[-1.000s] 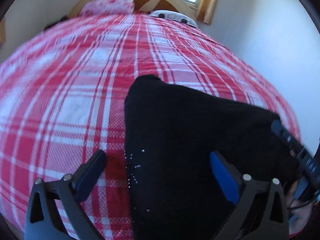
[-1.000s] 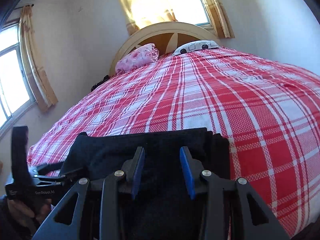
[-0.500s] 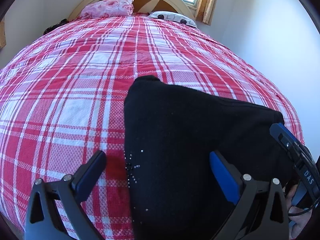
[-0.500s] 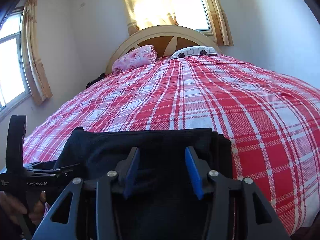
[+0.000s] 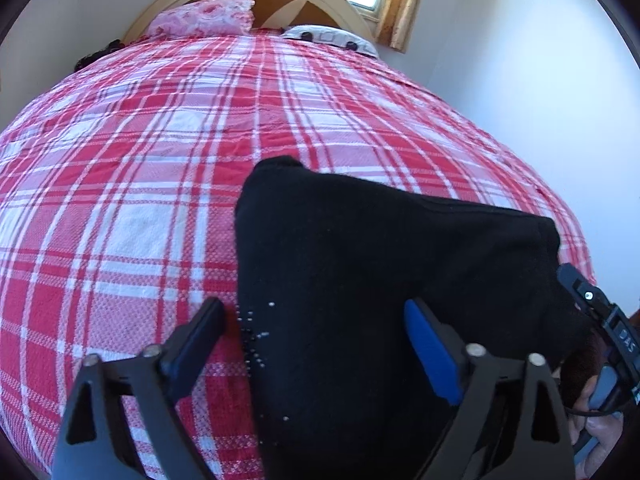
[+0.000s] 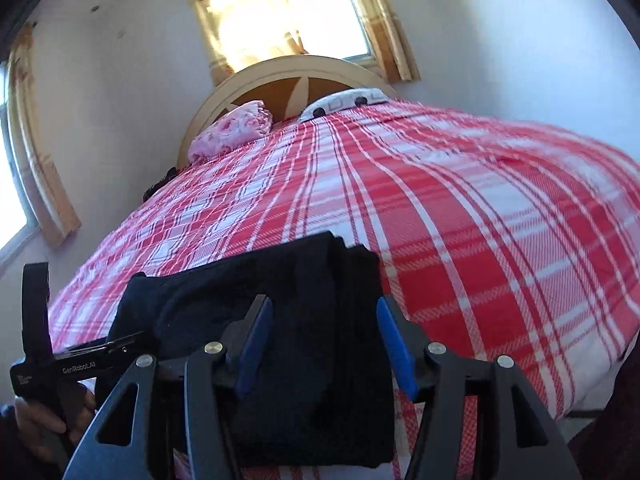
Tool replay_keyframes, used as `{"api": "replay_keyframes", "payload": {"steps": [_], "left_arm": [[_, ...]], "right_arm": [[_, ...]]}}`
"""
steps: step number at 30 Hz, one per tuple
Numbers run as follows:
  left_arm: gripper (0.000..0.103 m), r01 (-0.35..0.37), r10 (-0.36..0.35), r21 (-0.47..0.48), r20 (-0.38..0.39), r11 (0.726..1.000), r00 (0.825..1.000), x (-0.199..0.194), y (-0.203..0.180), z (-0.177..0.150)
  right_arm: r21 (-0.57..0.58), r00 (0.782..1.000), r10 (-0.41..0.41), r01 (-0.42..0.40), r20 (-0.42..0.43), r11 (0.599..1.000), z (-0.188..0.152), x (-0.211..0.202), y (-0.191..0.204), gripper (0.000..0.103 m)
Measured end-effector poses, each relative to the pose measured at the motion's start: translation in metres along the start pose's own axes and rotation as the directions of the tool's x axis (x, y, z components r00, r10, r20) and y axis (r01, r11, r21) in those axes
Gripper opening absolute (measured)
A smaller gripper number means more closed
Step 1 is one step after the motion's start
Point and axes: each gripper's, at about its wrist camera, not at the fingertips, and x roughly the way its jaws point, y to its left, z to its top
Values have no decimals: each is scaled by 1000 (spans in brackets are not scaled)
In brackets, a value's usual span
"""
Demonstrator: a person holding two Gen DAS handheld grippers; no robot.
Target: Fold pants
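The black pants (image 5: pixel 360 264) lie folded into a compact stack near the foot of the red plaid bed (image 5: pixel 140 160). They also show in the right wrist view (image 6: pixel 304 320). My left gripper (image 5: pixel 316 320) is open, with one finger on the bedspread left of the stack and the other over the fabric. My right gripper (image 6: pixel 324 328) is open, its blue-padded fingers (image 6: pixel 394 344) spread around the stack's near right end, holding nothing. The left gripper shows at the lower left of the right wrist view (image 6: pixel 80 360).
A pink pillow (image 5: pixel 204 20) and a white patterned pillow (image 5: pixel 328 38) lie against the curved headboard (image 6: pixel 296 80). Curtained windows are behind and to the left. A white wall runs along the bed's right side. The bed's foot edge is close to me.
My right gripper's fingers have opened wider around the folded stack and the view has tilted. The left gripper stays open in about the same place.
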Motion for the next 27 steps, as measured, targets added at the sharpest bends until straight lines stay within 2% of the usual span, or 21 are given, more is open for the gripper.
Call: {"api": "replay_keyframes", "payload": {"steps": [6,9,12,14,16,18,21,23,24,25,27], "left_arm": [[75,71,-71,22,13,997,997,-14,10,6],[75,3,-6,32,91,999,996,-40,32,12],[73,-89,85,29,116,996,990,-57,54,12],[68,-84,78,50,115,995,990,-66,60,5],[62,-58,46,122,104,991,994,-71,55,-6],[61,-44,23,236,93,971,995,-75,43,-20],[61,-30,-3,437,74,899,997,-75,17,-46],[61,-19,-18,500,69,866,997,-74,5,-56],[61,-14,-28,517,74,856,997,-71,-1,-59],[60,-2,-41,513,73,858,996,-69,-2,-59],[41,43,-76,484,49,874,996,-61,-3,-59]], "right_arm": [[66,999,48,-46,-17,997,-2,4,-7,57],[73,998,65,-65,-1,995,2,-3,-9,57],[72,997,69,-71,25,995,5,-11,-11,57],[81,997,79,-80,24,993,7,-13,-12,57],[85,996,83,-85,21,993,8,-13,-11,57],[82,996,85,-86,18,993,8,-12,-10,57],[69,996,87,-88,8,994,8,-11,-7,57],[75,996,85,-85,3,994,7,-11,-8,57],[84,996,85,-84,2,993,6,-11,-10,57],[99,996,84,-84,-1,992,6,-11,-12,57],[115,996,84,-83,1,990,6,-14,-15,57]]}}
